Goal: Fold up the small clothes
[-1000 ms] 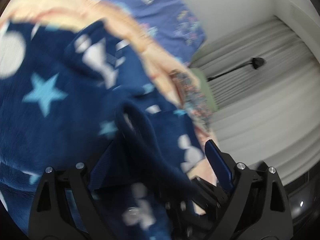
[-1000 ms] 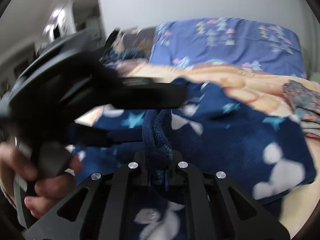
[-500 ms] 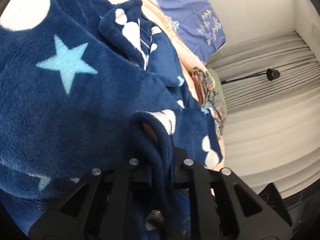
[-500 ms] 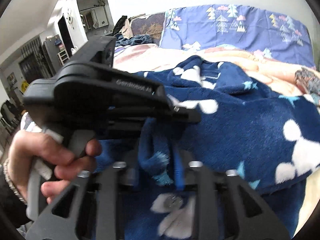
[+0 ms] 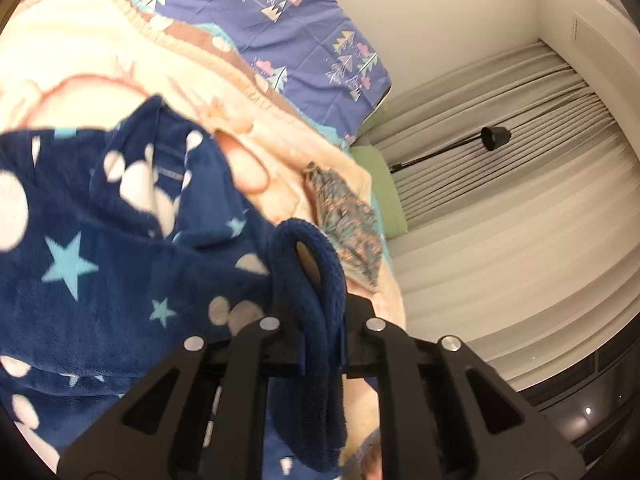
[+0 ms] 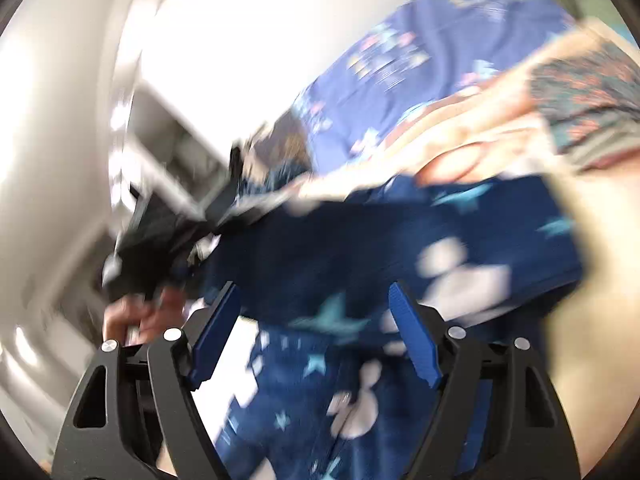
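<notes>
Since the earlier frame, the right hand-held gripper (image 6: 316, 332) has let go of the fleece edge it was pinching; its jaws have just been opening and now stand wide, blue pads (image 6: 414, 338) apart, with nothing pressed between them. Its view is blurred and tilted, and the navy fleece garment (image 6: 400, 240), printed with stars and pale shapes, lies ahead of and below the open jaws. The left hand-held gripper (image 5: 320, 320), open a second ago, has since clamped shut on a thick rolled hem of the same garment (image 5: 100, 260), which loops up out of the jaws and hangs down in front of the lens.

Most of the fleece lies spread on a peach blanket (image 5: 80, 48) covering the bed, to the left in the left wrist view. Beside it on the blanket, just past the looped hem, sits a small patterned cloth (image 5: 344, 220). A purple sheet (image 5: 288, 20) with tree prints lies further back. In the right wrist view a person's hand (image 6: 140, 316) shows at the left, gripping a dark handle.
</notes>
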Motion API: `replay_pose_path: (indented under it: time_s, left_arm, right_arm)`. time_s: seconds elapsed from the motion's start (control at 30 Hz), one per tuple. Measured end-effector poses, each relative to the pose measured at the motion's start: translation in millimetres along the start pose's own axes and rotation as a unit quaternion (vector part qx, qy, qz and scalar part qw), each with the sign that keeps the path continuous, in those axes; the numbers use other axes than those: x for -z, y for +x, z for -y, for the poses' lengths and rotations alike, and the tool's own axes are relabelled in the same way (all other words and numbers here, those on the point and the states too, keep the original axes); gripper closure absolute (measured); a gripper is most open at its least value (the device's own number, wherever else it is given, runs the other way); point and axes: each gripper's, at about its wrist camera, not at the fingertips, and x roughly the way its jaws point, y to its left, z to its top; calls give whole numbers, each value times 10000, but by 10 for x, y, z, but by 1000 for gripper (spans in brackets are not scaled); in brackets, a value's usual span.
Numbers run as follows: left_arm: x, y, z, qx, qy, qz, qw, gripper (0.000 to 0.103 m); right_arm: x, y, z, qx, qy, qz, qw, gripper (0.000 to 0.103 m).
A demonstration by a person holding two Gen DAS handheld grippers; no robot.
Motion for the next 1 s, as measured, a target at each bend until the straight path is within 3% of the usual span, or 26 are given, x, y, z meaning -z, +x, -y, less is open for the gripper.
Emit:
replay_pose_path:
  time_s: [0.1, 0.17, 0.3, 0.47, 0.7, 0.83, 0.97, 1.0]
  left_arm:
    - [-142, -182, 98, 101, -17, 42, 9999, 92]
    - [-208, -358, 90, 105, -16, 143, 9998, 92]
    - [-248, -580, -89, 1, -191, 231, 9996, 92]
    - [-216, -614, -689, -434, -676, 119, 9967, 92]
    - [-124, -617, -1498, -1172, -872, 63, 9893, 92]
    - [-78, -613, -1819, -1819, -632, 54, 9813, 84]
    - [-53, -666, -1852, -1892, -243, 46, 9816, 74]
    - [-40, -688, -1817, -1926, -151, 75, 9811, 64]
  right_arm:
    - [-196, -39, 331, 47, 547, 59, 9985, 18]
    - [-235, 43, 508, -102, 788, -166, 9967, 16]
    - [-157, 278, 800, 22, 1132, -441, 9926, 16]
    - [-85, 486, 826, 165, 1110, -637, 9916, 16]
    - [-145, 697, 715, 425, 796, -646, 9938, 16]
    - [-108, 750, 684, 465, 607, -646, 9950, 16]
    - [-37, 782, 677, 672, 285, -693, 9949, 16]
    - [-22, 773, 672, 728, 199, -701, 9947, 16]
